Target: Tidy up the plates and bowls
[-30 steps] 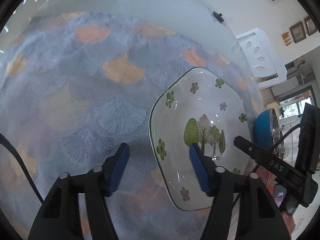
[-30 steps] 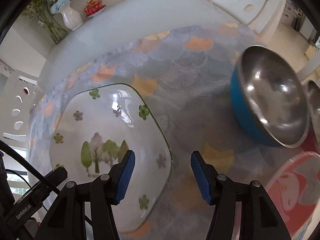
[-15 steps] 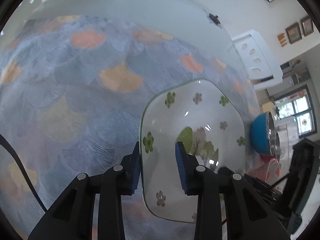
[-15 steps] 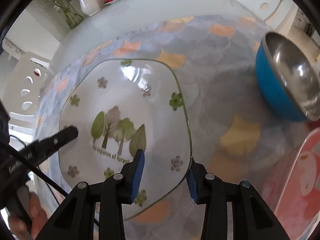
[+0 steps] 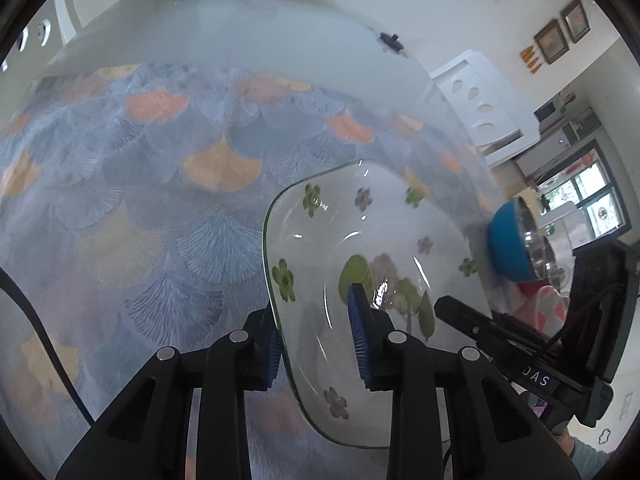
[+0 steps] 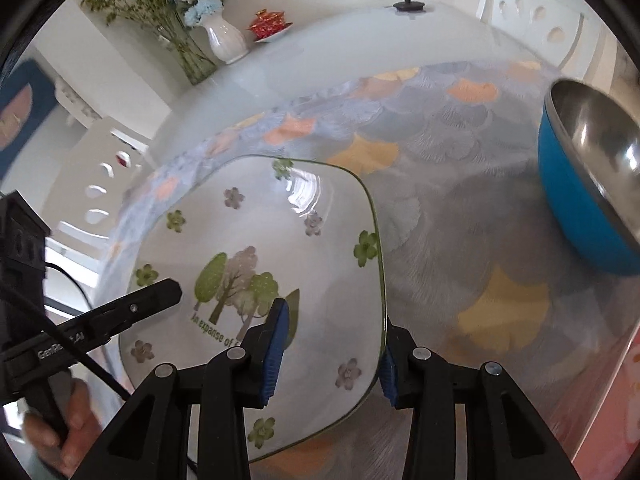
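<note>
A white squarish plate (image 5: 380, 240) with a green rim, small flowers and a tree picture lies on the patterned tablecloth (image 5: 160, 200). My left gripper (image 5: 316, 344) straddles its left rim, one blue pad under the edge and one inside the dish, and its jaws are closing on it. My right gripper (image 6: 332, 360) is shut on the opposite rim of the plate (image 6: 260, 220), one pad inside and one outside. Each gripper shows in the other's view: the left gripper (image 6: 120, 320), the right gripper (image 5: 500, 332). A hand holds the left one.
A blue bowl (image 6: 568, 200) with a steel inside stands to the right of the plate. A pink plate (image 6: 628, 380) lies at the right edge. At the table's far side are a white vase (image 6: 226, 40), a red dish (image 6: 270, 24) and white chairs (image 5: 484, 104).
Both grippers went from wide open over the plate's edges to narrowed onto its rims, one on each side. The right gripper also slid left over the plate.
</note>
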The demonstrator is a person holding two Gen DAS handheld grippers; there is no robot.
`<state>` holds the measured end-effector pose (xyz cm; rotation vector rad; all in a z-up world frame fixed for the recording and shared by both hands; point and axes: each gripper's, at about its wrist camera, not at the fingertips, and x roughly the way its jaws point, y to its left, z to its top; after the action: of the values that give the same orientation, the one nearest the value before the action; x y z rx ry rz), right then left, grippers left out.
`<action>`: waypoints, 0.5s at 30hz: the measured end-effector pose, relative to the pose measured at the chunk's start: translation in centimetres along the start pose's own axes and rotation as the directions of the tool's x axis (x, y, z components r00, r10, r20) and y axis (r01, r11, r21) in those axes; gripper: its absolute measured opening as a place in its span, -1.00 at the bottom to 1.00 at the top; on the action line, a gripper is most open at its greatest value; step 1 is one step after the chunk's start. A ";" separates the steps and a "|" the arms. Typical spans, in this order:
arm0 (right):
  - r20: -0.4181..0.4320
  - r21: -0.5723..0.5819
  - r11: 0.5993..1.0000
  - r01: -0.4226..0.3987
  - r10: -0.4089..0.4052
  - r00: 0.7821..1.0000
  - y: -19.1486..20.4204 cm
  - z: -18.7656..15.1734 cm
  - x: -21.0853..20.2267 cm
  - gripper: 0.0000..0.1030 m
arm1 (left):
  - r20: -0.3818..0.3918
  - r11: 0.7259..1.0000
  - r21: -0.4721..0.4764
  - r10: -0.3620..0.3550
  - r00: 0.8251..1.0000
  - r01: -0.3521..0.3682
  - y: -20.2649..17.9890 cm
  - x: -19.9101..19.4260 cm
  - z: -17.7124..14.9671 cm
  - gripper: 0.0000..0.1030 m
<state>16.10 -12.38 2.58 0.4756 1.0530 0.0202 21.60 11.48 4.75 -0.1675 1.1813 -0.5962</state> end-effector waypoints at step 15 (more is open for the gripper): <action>0.001 -0.213 0.977 -0.027 0.028 1.000 4.8 -4.1 -3.9 -0.23 | 0.065 0.996 0.067 0.054 0.996 -0.058 -1.8 -6.3 -5.9 -0.48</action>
<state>11.72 -7.52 6.04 0.2951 1.0273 0.1552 14.07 14.33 8.42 -0.0942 1.0993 -0.5772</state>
